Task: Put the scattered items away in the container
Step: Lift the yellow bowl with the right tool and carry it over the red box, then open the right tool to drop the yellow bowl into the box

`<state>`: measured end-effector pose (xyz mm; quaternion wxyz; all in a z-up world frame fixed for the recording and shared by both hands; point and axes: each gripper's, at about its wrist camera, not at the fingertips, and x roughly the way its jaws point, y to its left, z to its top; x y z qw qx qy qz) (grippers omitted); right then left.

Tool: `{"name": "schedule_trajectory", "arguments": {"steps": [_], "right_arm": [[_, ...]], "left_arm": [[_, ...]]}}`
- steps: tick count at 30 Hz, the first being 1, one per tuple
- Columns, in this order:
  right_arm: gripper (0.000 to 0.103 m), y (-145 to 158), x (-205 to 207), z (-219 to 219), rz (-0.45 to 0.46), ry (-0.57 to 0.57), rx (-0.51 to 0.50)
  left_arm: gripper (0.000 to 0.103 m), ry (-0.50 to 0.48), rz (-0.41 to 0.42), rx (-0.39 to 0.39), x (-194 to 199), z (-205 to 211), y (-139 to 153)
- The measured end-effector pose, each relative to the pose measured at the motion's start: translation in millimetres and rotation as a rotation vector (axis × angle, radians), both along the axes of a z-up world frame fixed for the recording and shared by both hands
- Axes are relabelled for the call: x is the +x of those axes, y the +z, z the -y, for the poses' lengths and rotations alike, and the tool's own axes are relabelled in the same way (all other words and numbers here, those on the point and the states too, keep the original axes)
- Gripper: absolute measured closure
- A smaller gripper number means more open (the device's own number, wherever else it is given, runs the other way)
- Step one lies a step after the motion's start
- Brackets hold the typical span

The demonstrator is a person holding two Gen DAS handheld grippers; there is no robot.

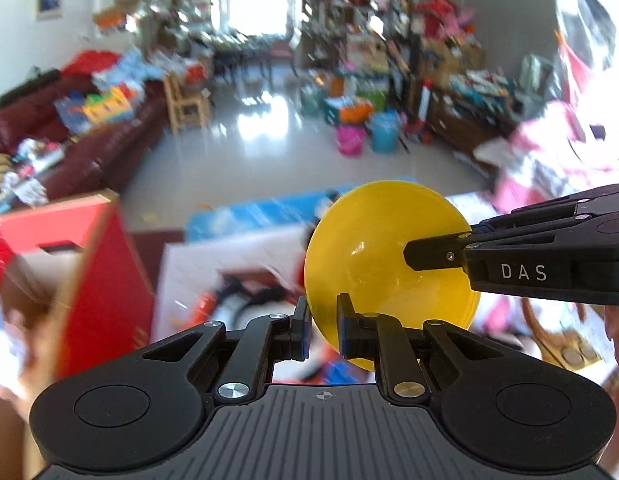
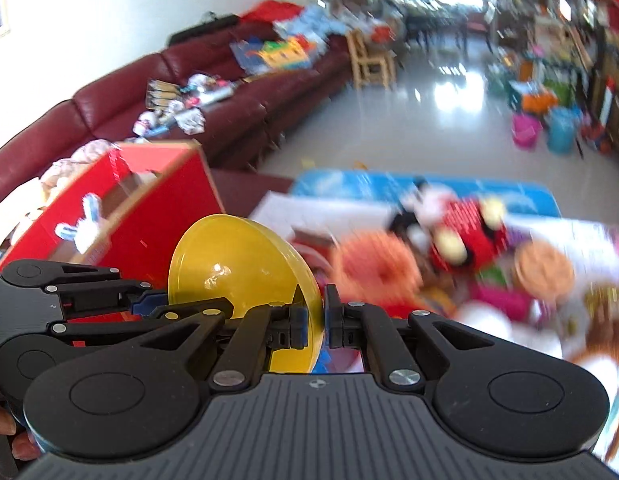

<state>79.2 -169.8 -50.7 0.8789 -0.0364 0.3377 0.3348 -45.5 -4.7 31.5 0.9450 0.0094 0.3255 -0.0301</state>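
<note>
A yellow plastic bowl (image 1: 385, 256) is held on edge in the air between both grippers. My left gripper (image 1: 323, 330) is shut on its rim from below. My right gripper (image 2: 317, 326) is shut on the rim too, and its arm (image 1: 529, 256) reaches in from the right in the left wrist view. The bowl also shows in the right wrist view (image 2: 233, 264), with the left gripper's arm (image 2: 89, 300) coming in from the left. A red cardboard box (image 1: 97, 264), open at the top, stands to the left; it also shows in the right wrist view (image 2: 157, 208).
Scattered toys lie ahead on a white and blue surface (image 2: 429, 192): an orange plush (image 2: 373, 268), a red and black plush (image 2: 465, 228), a round biscuit-like toy (image 2: 543, 268). A dark red sofa (image 2: 229, 92) with clutter runs along the left. Buckets (image 1: 369, 132) stand on the glossy floor.
</note>
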Motion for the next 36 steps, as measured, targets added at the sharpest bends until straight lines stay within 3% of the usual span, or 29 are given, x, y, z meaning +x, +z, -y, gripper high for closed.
{"name": "schedule_trajectory", "arguments": {"steps": [7,14,19,29,31,32,33,34,36], "right_arm": [[0.094,42,-2,-101,0.132,0.166,0.003],[0.095,51,0,-207,0.184,0.311,-0.025],[0.095,48,8,-261,0.182,0.363,-0.048],[0.091,37,49,-317,0.103,0.379,-0.030],[0.075,33,57,-328,0.080,0.396,-0.036],[0.054,32,59,-331,0.090,0.376,-0.039],[0.030,31,61,-333,0.104,0.361,-0.041],[0.024,31,61,-333,0.115,0.358,-0.033],[0.024,28,61,-329,0.120,0.368,-0.022]], "left_arm": [[0.095,0.177,0.085,0.011,-13,-85,42],[0.094,0.330,0.055,-0.018,-9,-182,58],[0.094,0.393,0.018,-0.020,5,-237,58],[0.092,0.467,-0.018,0.013,55,-289,50],[0.068,0.497,-0.046,0.013,67,-301,41],[0.048,0.520,-0.065,0.023,72,-304,38],[0.036,0.535,-0.082,0.028,76,-307,34],[0.023,0.549,-0.089,0.033,78,-308,31],[0.022,0.566,-0.096,0.058,77,-308,27]]}}
